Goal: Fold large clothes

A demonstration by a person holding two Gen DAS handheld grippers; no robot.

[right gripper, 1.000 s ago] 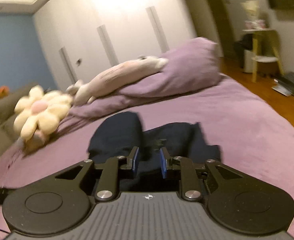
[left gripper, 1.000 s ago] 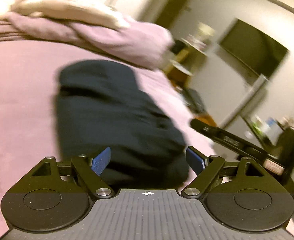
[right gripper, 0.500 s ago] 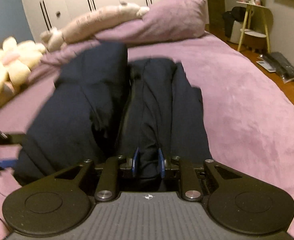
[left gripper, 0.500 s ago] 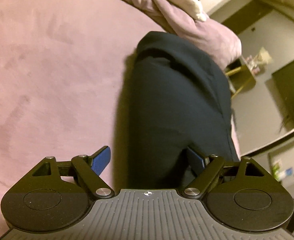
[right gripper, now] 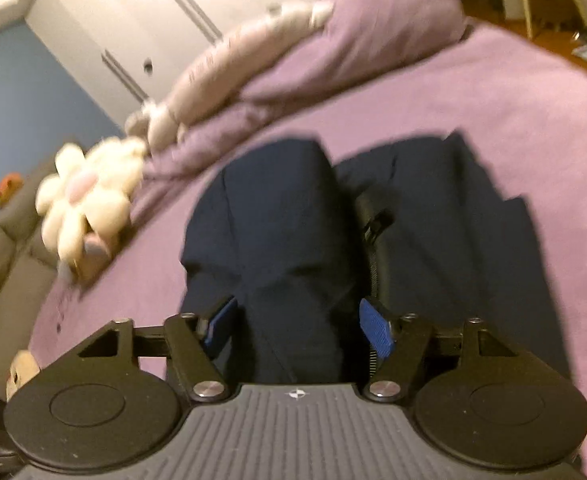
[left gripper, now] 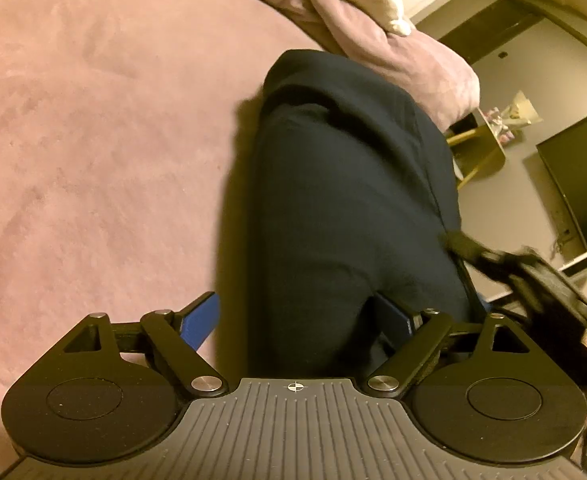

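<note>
A dark navy garment (left gripper: 345,208) lies folded lengthwise on the purple bedspread (left gripper: 93,152). It also shows in the right wrist view (right gripper: 293,232), as two long dark folds side by side. My left gripper (left gripper: 301,320) is open, its blue pads either side of the garment's near end. My right gripper (right gripper: 299,324) is open too, its blue pads straddling the near end of the left fold. The right gripper's body (left gripper: 541,288) shows blurred at the right of the left wrist view.
A purple pillow (right gripper: 373,28) with a long pale plush (right gripper: 229,60) lies at the head of the bed. A flower-shaped plush (right gripper: 85,196) sits at the left. A yellow stool (left gripper: 477,152) and a dark TV (left gripper: 581,184) stand beyond the bed's right side.
My right gripper has opened, letting go of the garment fold it pinched. My left gripper stays open at the near end. The right wrist view has tilted.
</note>
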